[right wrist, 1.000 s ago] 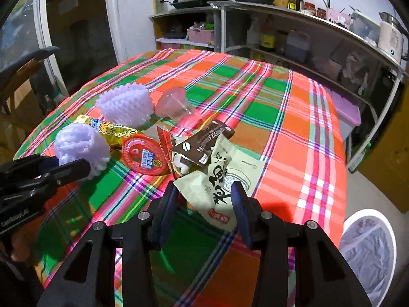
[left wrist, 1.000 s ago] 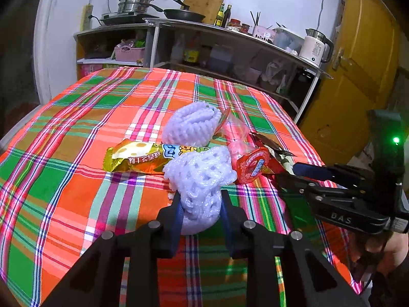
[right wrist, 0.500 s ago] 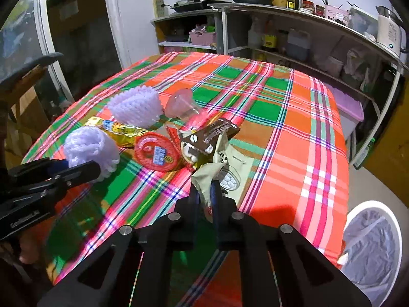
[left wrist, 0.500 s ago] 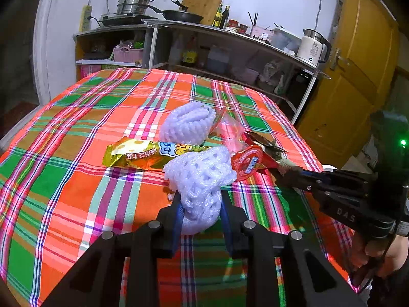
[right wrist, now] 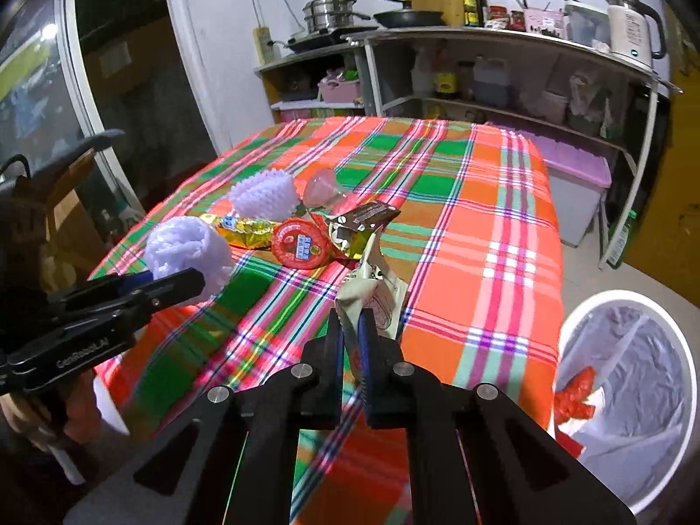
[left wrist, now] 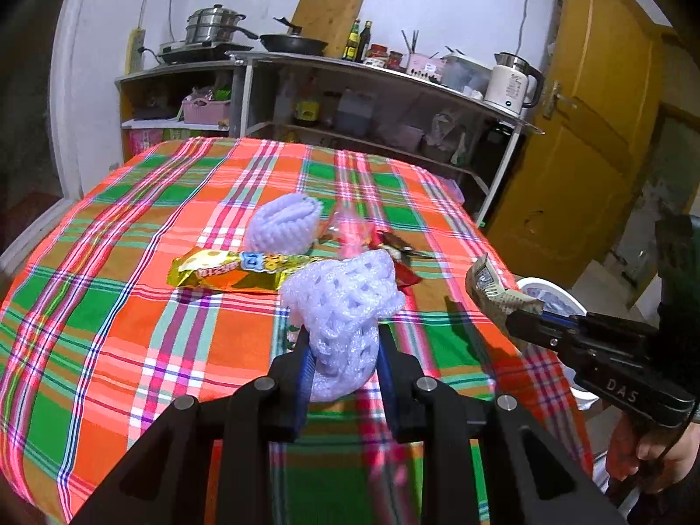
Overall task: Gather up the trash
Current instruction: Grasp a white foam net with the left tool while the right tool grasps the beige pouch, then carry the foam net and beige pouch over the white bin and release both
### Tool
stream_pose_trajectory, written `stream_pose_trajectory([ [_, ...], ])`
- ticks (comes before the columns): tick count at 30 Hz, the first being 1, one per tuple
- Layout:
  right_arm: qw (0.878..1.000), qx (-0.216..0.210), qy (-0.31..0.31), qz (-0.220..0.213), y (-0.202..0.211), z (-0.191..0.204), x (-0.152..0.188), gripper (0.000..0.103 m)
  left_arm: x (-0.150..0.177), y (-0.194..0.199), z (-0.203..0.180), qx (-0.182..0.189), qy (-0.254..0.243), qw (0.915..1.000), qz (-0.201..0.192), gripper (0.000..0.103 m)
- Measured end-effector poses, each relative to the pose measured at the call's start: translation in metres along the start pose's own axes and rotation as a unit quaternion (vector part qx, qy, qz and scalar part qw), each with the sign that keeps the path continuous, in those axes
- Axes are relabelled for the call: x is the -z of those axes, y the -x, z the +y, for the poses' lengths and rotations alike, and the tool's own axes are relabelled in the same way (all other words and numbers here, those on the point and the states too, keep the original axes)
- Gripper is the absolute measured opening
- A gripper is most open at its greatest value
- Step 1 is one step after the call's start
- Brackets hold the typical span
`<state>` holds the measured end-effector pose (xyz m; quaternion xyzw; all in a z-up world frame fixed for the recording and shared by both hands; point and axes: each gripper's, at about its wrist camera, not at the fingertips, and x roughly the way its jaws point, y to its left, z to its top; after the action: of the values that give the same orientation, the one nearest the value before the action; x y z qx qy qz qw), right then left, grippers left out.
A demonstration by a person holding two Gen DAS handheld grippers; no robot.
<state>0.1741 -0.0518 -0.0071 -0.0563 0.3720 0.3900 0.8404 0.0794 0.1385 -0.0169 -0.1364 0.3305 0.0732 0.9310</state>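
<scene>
1. We take the trash bin (right wrist: 630, 398), white with a liner, as our landmark; it stands on the floor just past the counter (right wrist: 481, 201) corner nearest the right gripper (right wrist: 351, 332).
2. The right gripper's fingers have just been closing; they now stand pinched tight on the pale green wrapper (right wrist: 372, 288), which 1 second ago lay flat between them while they stood wide.
3. The wrapper's near end has come up off the cloth toward the bin side; in the left wrist view (left wrist: 494, 288) it hangs clear of the counter edge, above the bin rim.
4. The left gripper (left wrist: 343, 350) holds its fingers part-way closed around a white foam net (left wrist: 345, 306), as it did 1 second ago, and has lifted it off the cloth, farther from the bin than the wrapper.
5. Left on the counter, well away from the bin: a second foam net (right wrist: 262, 194), a gold wrapper (right wrist: 245, 229), a red lid (right wrist: 302, 247), a brown packet (right wrist: 367, 218) and a clear pink cup (right wrist: 321, 188).
6. We judge both grasps secured, so carrying each piece over the bin comes next; red scraps (right wrist: 575, 398) already lie inside.
</scene>
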Motion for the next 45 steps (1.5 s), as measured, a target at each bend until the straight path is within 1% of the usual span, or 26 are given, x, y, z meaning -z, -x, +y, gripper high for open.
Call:
stream_pose_trajectory([
  [7,1.0,0.003,-0.009,-0.03,0.038,-0.002,0.007,0.007,0.0,0.018,-0.023,0.012,-0.019,0.9997,-0.011,0.027],
  [13,0.999,0.01,-0.017,-0.047,0.062,-0.008,0.014,0.007,0.0,0.027,-0.042,0.024,-0.035,0.999,-0.016,0.027],
  [24,0.997,0.03,-0.04,-0.065,0.092,-0.03,0.027,0.007,0.003,0.033,-0.084,0.051,-0.065,0.9964,-0.013,0.027],
  [31,0.995,0.049,-0.06,-0.071,0.105,-0.049,0.037,0.007,0.002,0.024,-0.107,0.071,-0.082,0.9941,-0.005,0.027],
  [39,0.99,0.074,-0.091,-0.073,0.116,-0.082,0.048,0.007,-0.001,0.007,-0.138,0.096,-0.102,0.9901,0.008,0.027],
  [45,0.987,0.085,-0.117,-0.071,0.119,-0.108,0.057,0.007,-0.001,-0.008,-0.164,0.114,-0.12,0.9861,0.017,0.027],
])
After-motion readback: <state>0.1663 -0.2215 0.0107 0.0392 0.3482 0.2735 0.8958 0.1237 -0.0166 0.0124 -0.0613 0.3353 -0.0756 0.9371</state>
